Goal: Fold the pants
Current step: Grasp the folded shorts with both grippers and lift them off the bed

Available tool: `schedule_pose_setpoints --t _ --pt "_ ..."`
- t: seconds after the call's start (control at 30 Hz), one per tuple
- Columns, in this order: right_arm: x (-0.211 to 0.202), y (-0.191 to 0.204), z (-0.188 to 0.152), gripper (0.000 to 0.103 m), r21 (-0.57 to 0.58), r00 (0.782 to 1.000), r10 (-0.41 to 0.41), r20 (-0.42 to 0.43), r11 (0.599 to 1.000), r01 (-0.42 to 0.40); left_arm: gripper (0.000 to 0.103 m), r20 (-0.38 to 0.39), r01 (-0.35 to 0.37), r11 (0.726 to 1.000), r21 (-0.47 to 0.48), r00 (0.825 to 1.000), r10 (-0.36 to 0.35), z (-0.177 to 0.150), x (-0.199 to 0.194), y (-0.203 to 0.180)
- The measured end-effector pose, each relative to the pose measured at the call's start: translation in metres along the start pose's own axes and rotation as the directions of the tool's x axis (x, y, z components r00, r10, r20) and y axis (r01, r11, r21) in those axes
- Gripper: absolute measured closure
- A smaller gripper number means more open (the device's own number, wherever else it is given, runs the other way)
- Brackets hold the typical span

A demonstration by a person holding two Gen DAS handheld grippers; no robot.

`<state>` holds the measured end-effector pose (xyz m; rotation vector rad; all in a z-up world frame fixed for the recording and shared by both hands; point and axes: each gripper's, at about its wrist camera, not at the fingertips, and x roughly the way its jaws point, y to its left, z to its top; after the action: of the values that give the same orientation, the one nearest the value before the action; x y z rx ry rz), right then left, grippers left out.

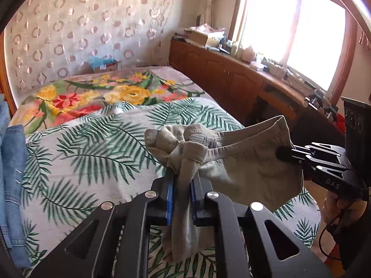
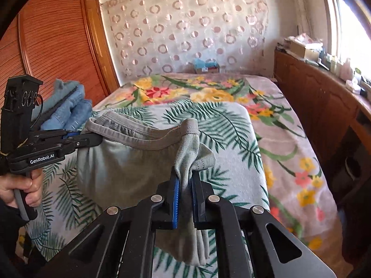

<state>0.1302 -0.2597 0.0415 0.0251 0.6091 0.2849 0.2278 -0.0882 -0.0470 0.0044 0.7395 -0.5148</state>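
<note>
Grey-beige pants point(image 1: 243, 166) hang by their waistband above the palm-leaf sheet, stretched between both grippers. My left gripper point(image 1: 182, 176) is shut on one bunched end of the waistband, cloth pinched between its blue pads. In the right wrist view the same pants point(image 2: 129, 162) sag from the waistband, and my right gripper point(image 2: 185, 178) is shut on the other bunched end. Each gripper shows in the other's view: the right gripper point(image 1: 281, 154) at the right of the left wrist view, the left gripper point(image 2: 98, 139) at the left of the right wrist view, held by a hand point(image 2: 25, 190).
A bed carries a palm-leaf sheet point(image 1: 81, 157) over a floral blanket point(image 1: 97, 92). Folded blue jeans point(image 2: 69, 108) are stacked at the bed's left edge, by a wooden wardrobe point(image 2: 53, 37). A cluttered wooden sideboard point(image 1: 231, 74) runs under the window on the right.
</note>
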Motion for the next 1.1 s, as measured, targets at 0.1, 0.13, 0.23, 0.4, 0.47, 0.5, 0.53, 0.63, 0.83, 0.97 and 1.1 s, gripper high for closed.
schedule_pose_setpoints --t 0.1,0.13,0.23,0.4,0.47,0.5,0.53,0.63,0.83,0.97,1.1 --pt "-0.007 0.012 0.008 0.094 -0.026 1.000 0.004 0.031 1.000 -0.004 0.090 0.035 -0.014 1.000 -0.001 0.999 0.014 0.003 -0.018 0.007" --pt "-0.007 0.015 0.010 0.094 -0.031 0.999 0.011 0.039 0.999 -0.010 0.090 0.044 -0.020 1.000 -0.002 0.999 0.020 0.004 -0.022 0.009" --pt "-0.007 0.027 0.017 0.094 -0.052 0.998 0.028 0.061 0.998 -0.025 0.090 0.075 -0.036 0.999 -0.013 0.997 0.037 0.006 -0.041 0.021" --pt "-0.002 0.052 0.029 0.094 -0.102 0.994 0.065 0.086 0.993 -0.056 0.090 0.114 -0.081 0.996 -0.028 0.990 0.084 0.005 -0.069 0.043" --pt "0.001 0.062 0.032 0.094 -0.122 0.993 0.081 0.088 0.990 -0.070 0.090 0.125 -0.105 0.994 -0.032 0.986 0.108 0.002 -0.080 0.053" --pt "0.002 0.069 0.035 0.094 -0.133 0.992 0.090 0.090 0.988 -0.078 0.090 0.128 -0.114 0.993 -0.034 0.985 0.118 0.000 -0.084 0.055" --pt "0.004 0.072 0.036 0.094 -0.143 0.991 0.098 0.091 0.986 -0.084 0.090 0.131 -0.122 0.992 -0.038 0.983 0.126 -0.002 -0.089 0.059" --pt "0.009 0.084 0.041 0.094 -0.175 0.988 0.124 0.097 0.979 -0.106 0.090 0.140 -0.157 0.987 -0.045 0.977 0.161 -0.006 -0.104 0.072" --pt "0.026 0.106 0.061 0.094 -0.247 0.980 0.173 0.095 0.958 -0.145 0.090 0.164 -0.221 0.973 -0.065 0.960 0.228 -0.004 -0.130 0.097" --pt "0.038 0.121 0.080 0.094 -0.296 0.975 0.195 0.105 0.942 -0.156 0.090 0.189 -0.256 0.963 -0.080 0.945 0.267 0.000 -0.149 0.115" --pt "0.054 0.130 0.096 0.094 -0.326 0.972 0.211 0.105 0.931 -0.167 0.090 0.210 -0.271 0.958 -0.094 0.935 0.285 0.003 -0.161 0.130"
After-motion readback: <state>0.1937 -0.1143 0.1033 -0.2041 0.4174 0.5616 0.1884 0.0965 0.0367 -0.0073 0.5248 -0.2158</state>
